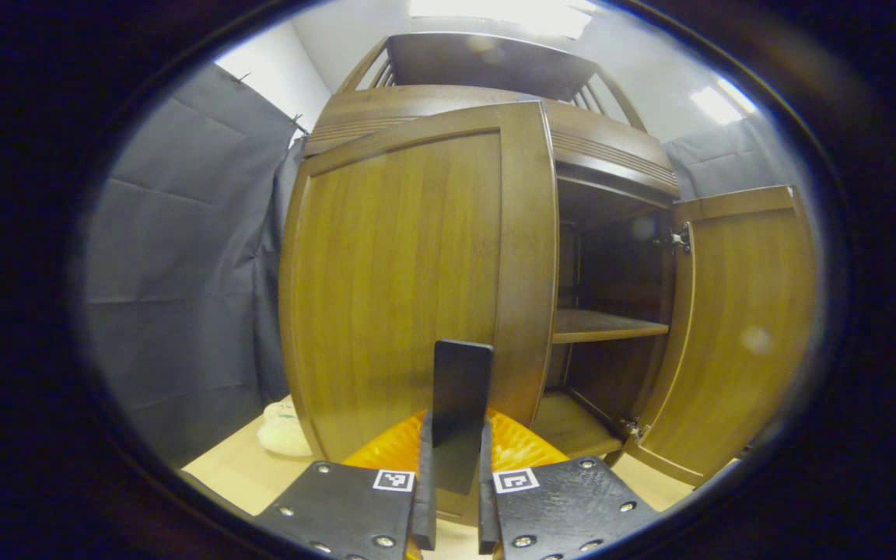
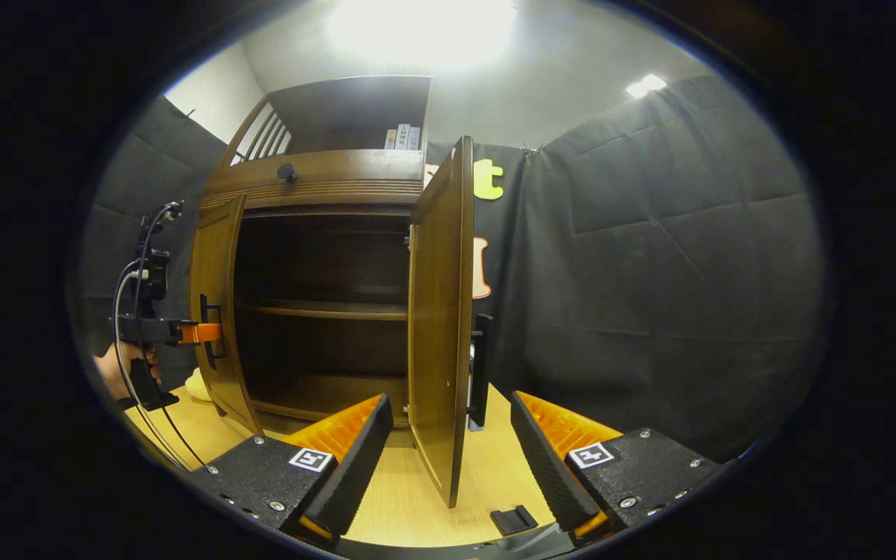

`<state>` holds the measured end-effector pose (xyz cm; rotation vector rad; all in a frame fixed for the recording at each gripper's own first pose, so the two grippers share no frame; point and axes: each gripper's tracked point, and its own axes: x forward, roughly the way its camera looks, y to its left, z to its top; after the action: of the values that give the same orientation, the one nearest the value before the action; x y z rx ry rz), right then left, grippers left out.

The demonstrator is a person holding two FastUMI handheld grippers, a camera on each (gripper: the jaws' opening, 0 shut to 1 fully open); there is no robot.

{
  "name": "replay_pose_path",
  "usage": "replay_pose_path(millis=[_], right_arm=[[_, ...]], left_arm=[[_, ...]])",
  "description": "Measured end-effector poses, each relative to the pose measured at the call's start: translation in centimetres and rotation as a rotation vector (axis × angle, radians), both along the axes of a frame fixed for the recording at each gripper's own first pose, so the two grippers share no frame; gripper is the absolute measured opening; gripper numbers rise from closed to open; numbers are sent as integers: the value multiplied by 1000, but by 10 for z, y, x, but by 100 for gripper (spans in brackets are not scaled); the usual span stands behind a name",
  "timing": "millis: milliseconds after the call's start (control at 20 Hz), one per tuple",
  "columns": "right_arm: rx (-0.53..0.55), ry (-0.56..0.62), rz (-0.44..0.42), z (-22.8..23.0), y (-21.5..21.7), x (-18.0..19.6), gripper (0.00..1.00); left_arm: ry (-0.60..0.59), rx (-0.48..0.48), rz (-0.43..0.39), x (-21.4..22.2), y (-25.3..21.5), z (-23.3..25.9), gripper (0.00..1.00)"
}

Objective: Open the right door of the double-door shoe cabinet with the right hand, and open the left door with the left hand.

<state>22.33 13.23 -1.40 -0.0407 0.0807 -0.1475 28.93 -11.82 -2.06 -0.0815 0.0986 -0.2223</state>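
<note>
In the left gripper view we see our left gripper (image 1: 454, 467) closed tight around the dark upright handle (image 1: 460, 404) of the shoe cabinet's left door (image 1: 409, 288), both fingers pressing on it from either side. That door fills the middle of this view and stands slightly away from the cabinet (image 1: 495, 105). To its right the right door (image 1: 740, 327) is swung well out on its hinges, and between the two doors we see the dark interior with a shelf (image 1: 607, 327) across it. A pale bundle (image 1: 285, 432) lies on the light surface (image 1: 230, 470) by the cabinet's left corner.

In the right gripper view our right gripper (image 2: 452, 459) has its fingers spread wide and holds nothing. The right door (image 2: 440, 319) is seen nearly edge-on between them, its handle (image 2: 481, 369) on the far face. Farther left, the left gripper (image 2: 207, 334), held by a hand (image 2: 117, 373), sits at the left door (image 2: 218, 311), which is partly open.
</note>
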Motion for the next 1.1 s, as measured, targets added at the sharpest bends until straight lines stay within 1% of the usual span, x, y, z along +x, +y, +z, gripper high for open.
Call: replay_pose_path(millis=[200, 250, 300, 350, 400, 750, 800, 900, 950, 1100], right_arm=[[4, 5, 8, -1, 6, -6, 92], [6, 4, 11, -1, 9, -7, 94], [8, 3, 15, 0, 12, -8, 92], [7, 0, 16, 2, 14, -8, 92], [7, -3, 19, 3, 17, -9, 92], [7, -2, 54, 2, 39, -10, 92], [7, -1, 58, 1, 43, -9, 94], [6, 0, 67, 0, 48, -9, 94], [6, 1, 71, 0, 50, -10, 92], [12, 4, 83, -2, 56, -9, 92]], left_arm=[[-6, 3, 11, -15, 12, 0, 27], [-8, 5, 12, -19, 16, 1, 27], [-8, 7, 13, -21, 18, 1, 27], [-8, 8, 13, -23, 22, 1, 27], [-8, 3, 18, -25, 26, 2, 16], [-10, -33, 56, -35, 51, 2, 16], [-8, -34, 60, -36, 54, 2, 16], [-10, -29, 70, -38, 60, 2, 16], [-12, -23, 74, -38, 63, 1, 16], [-12, -20, 98, -42, 77, 2, 16]])
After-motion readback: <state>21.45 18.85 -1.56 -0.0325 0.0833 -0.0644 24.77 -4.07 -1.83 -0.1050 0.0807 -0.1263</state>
